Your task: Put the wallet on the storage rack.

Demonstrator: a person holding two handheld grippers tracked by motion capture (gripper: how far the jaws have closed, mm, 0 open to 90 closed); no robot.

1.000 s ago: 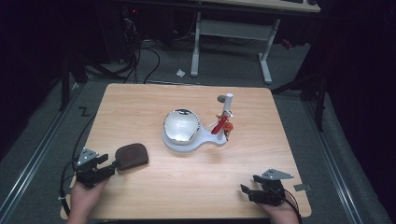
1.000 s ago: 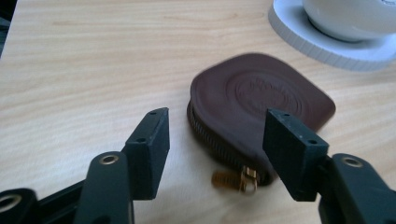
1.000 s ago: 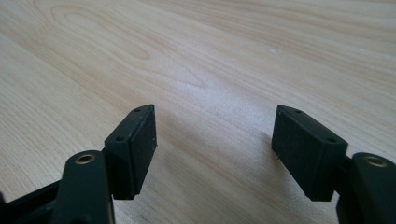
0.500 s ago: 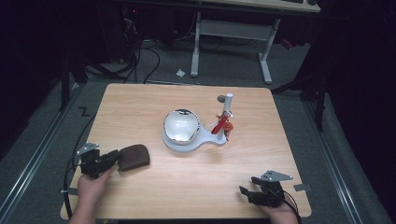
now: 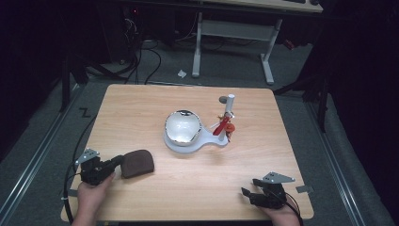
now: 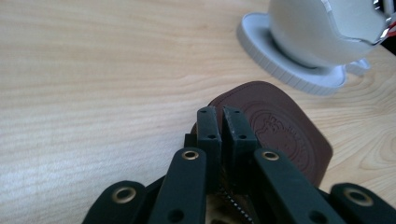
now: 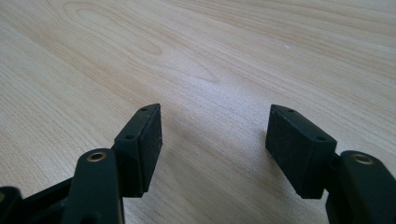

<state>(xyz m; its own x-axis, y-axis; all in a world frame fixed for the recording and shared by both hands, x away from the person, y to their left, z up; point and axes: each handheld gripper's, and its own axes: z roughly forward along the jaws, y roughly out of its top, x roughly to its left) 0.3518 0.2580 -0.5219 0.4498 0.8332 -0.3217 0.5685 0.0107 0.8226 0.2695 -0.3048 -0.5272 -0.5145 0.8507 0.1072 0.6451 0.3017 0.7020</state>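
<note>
A brown leather pouch point(image 5: 137, 163) lies flat on the wooden table point(image 5: 141, 108) at the near left. My left gripper point(image 5: 117, 161) has just closed its jaws on the pouch's left edge. In the left gripper view the two pads point(image 6: 208, 126) stand almost together over the pouch point(image 6: 280, 126), with a strip of zipper between the jaws. My right gripper point(image 5: 247, 194) rests at the near right edge. Its jaws point(image 7: 215, 140) are open and have just been closing a little, with only bare wood between them.
A white stand with a shiny silver dome point(image 5: 183, 128) sits mid-table, beside a white post with a red piece point(image 5: 225, 123). In the left gripper view the stand's white base point(image 6: 303, 51) lies just beyond the pouch. Cables and desk legs occupy the floor behind.
The left gripper's jaws have closed onto the pouch's left edge, and the pouch has shifted slightly toward the near edge. The right hand has stayed in place.
</note>
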